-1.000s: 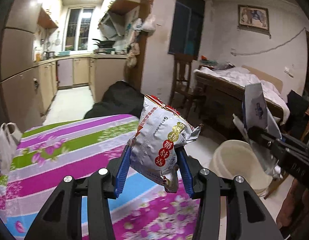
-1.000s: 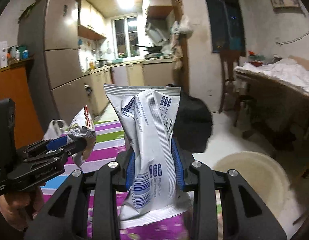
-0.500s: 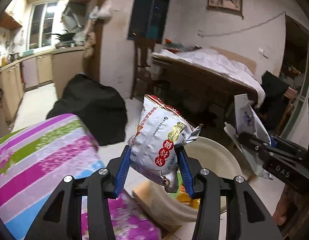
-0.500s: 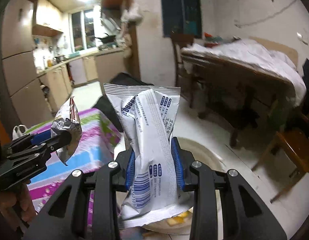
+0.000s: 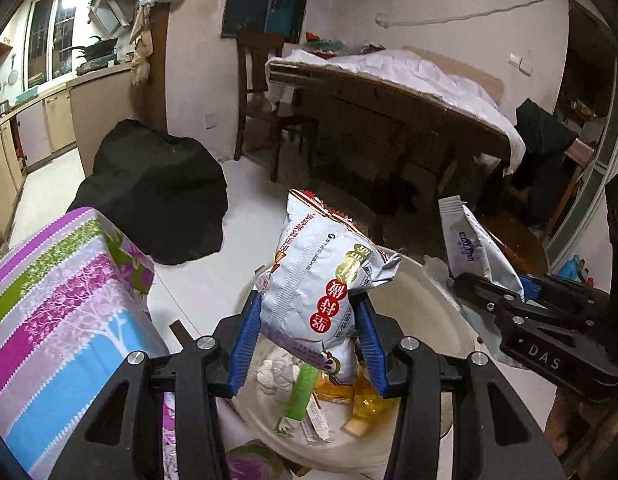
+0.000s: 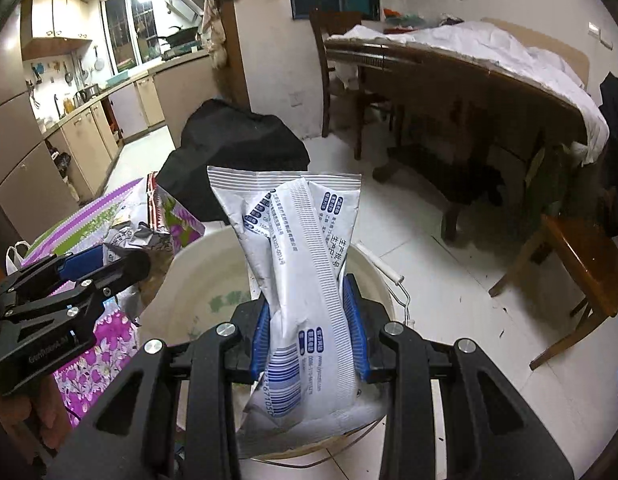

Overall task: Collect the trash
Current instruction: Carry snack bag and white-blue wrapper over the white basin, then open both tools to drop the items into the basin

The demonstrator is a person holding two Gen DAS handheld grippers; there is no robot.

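Note:
My left gripper is shut on a silver snack bag with red print and holds it above a cream plastic bucket. The bucket holds crumpled paper, a green wrapper and yellow wrappers. My right gripper is shut on a white wrapper with blue print, also above the bucket. The right gripper also shows at the right of the left wrist view, and the left gripper at the left of the right wrist view.
A table with a striped floral cloth stands left of the bucket. A black bag lies on the white floor behind. A large wooden table with a white sheet, chairs and a low wooden stool stand to the right.
Both grippers have swung right and tipped down, from over the table to over the bucket, each still holding its wrapper. The bucket's contents have come into view.

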